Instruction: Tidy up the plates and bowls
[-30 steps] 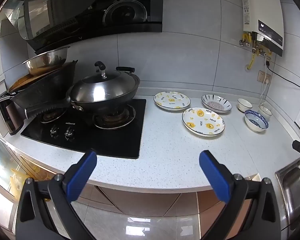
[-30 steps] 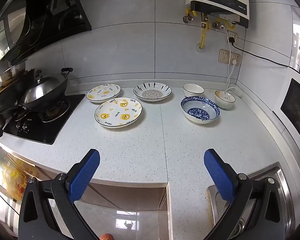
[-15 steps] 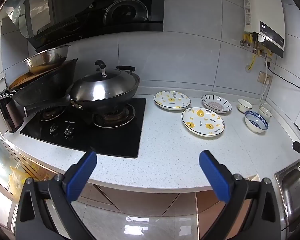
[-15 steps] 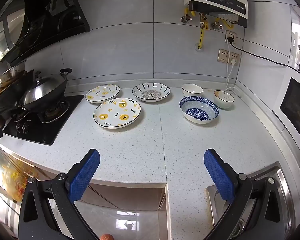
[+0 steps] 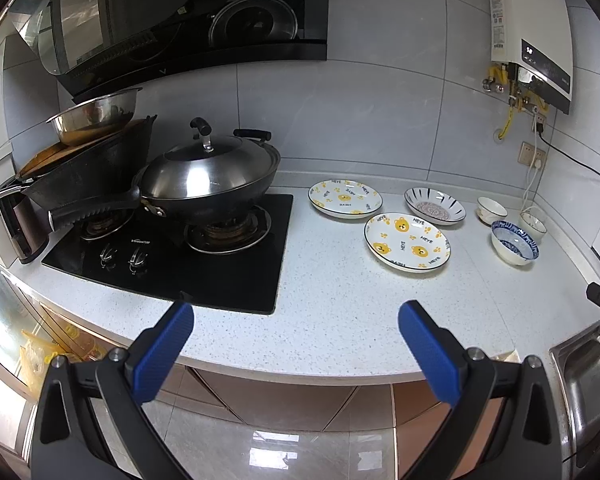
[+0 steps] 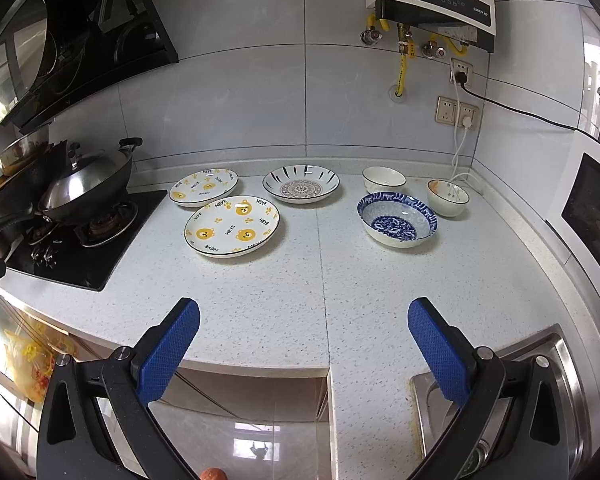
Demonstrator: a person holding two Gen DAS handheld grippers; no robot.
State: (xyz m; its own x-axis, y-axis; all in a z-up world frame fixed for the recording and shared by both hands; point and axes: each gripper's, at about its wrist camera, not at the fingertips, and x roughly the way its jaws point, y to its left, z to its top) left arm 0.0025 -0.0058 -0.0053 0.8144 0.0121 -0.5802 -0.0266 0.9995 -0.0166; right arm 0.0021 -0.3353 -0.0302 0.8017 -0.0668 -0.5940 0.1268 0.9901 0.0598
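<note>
Both tongs hang at the near edge of the speckled white table (image 6: pixel 284 280), each spread wide with nothing between its blue pads. The left tongs (image 5: pixel 296 332) sit in front of the black hob (image 5: pixel 204 256), where a lidded wok (image 5: pixel 208 176) stands on the burner. The right tongs (image 6: pixel 304 328) hover over the table edge just left of the steel sink (image 6: pixel 556 360).

All the crockery lies well apart from both tongs, toward the tiled back wall. Nearest the right tongs is a bear-print plate (image 6: pixel 232 226), ahead and slightly left; a second bear-print plate (image 6: pixel 204 187) lies just behind it, closer to the hob. To their right sits a plate with dark stripes and a patterned centre (image 6: pixel 301 185). Further right, a blue-patterned bowl (image 6: pixel 397 220) stands ahead of the right tongs' right pad, with a small white bowl (image 6: pixel 384 179) behind it and a dark-rimmed small bowl (image 6: pixel 448 198) beside it near the corner. From the left tongs, all of these lie ahead and to the right.
</note>
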